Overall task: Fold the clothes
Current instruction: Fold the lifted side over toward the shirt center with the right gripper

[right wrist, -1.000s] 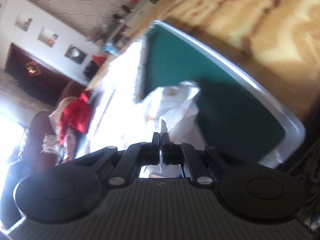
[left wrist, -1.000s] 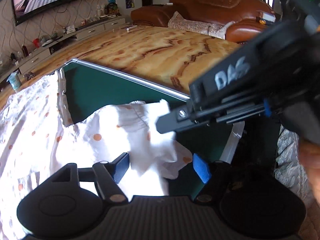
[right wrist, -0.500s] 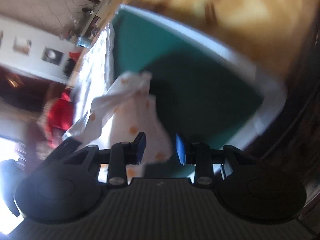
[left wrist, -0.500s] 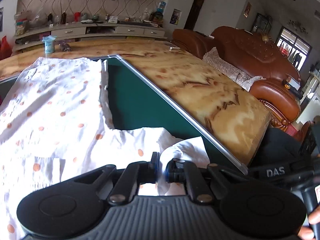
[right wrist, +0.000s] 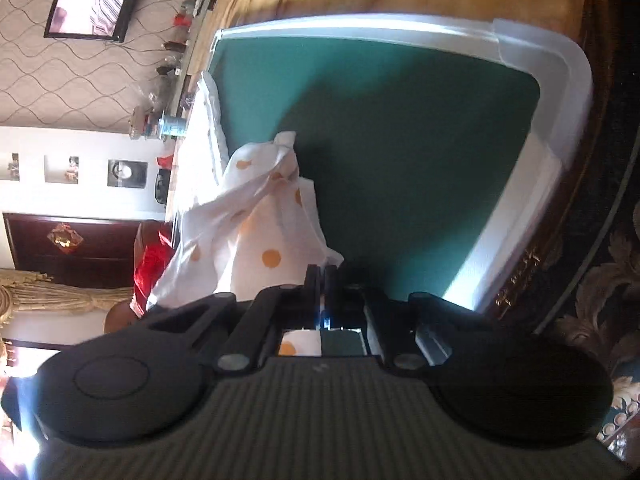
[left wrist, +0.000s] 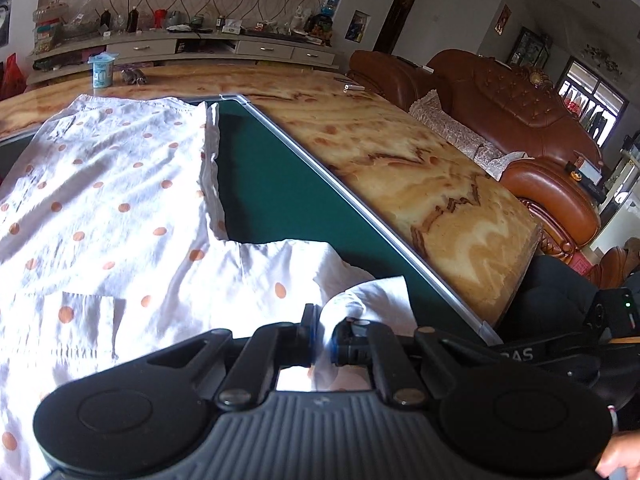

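Observation:
A white garment with orange dots [left wrist: 120,208] lies spread on a green mat [left wrist: 280,200] on a wooden table. My left gripper [left wrist: 322,336] is shut on a bunched sleeve of the garment at the near right. In the right wrist view, rolled sideways, my right gripper [right wrist: 323,280] is shut on the edge of the same garment [right wrist: 256,236], which hangs lifted over the green mat [right wrist: 400,160]. The right gripper's body shows at the lower right of the left wrist view [left wrist: 560,356].
The mat has a pale metal rim [left wrist: 360,208]. The wooden tabletop [left wrist: 420,168] runs on the right. A blue cup [left wrist: 102,70] stands at the far table edge. Brown leather sofas [left wrist: 520,120] stand beyond the table. A sideboard [left wrist: 180,46] lines the wall.
My left gripper closed on the sleeve and holds it. My right gripper let go, opened half a second ago, then shut again on the garment's edge.

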Motion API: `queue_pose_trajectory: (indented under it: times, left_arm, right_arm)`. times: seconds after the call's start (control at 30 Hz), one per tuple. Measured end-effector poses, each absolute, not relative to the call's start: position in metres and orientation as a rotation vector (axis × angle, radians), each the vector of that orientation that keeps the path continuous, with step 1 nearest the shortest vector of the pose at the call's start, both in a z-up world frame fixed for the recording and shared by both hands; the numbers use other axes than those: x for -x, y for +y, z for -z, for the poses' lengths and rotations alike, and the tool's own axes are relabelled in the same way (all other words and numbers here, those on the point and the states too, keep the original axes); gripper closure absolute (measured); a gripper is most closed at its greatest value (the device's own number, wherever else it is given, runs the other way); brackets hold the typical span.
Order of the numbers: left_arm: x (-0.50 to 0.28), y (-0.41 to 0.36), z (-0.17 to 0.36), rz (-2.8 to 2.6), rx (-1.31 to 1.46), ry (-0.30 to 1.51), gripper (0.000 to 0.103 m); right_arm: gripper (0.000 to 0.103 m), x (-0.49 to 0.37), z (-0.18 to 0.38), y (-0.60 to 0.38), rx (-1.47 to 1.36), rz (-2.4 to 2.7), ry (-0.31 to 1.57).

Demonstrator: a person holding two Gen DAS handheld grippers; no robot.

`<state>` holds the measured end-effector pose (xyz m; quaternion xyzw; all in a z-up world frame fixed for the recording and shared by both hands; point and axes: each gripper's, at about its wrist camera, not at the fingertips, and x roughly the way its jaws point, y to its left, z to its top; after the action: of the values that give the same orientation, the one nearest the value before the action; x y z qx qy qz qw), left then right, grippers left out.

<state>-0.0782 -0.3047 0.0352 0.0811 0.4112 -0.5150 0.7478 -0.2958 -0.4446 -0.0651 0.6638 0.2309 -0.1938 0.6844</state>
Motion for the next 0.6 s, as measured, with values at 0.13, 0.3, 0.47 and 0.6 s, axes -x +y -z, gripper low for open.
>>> queue_pose_trajectory:
  times: [0.13, 0.3, 0.47, 0.6]
  left_arm:
    - [0.087, -0.313, -0.04, 1.157, -0.185, 0.897, 0.096]
    - [0.102, -0.327, -0.039, 1.196, -0.199, 0.899, 0.096]
    - [0.129, -0.345, -0.022, 1.283, -0.325, 0.945, 0.066]
    - [0.142, -0.346, -0.007, 1.326, -0.379, 0.982, 0.053]
  right_arm:
    - [0.1, 0.309, 0.029, -0.458, -1.339, 0.46, 0.404]
    - [0.1, 0.337, -0.017, -0.475, -1.19, 0.522, 0.336]
    - [0.097, 0.344, -0.012, -0.476, -1.09, 0.661, 0.514]
    - [0.095, 0.33, 0.01, -0.48, -1.149, 0.754, 0.637]
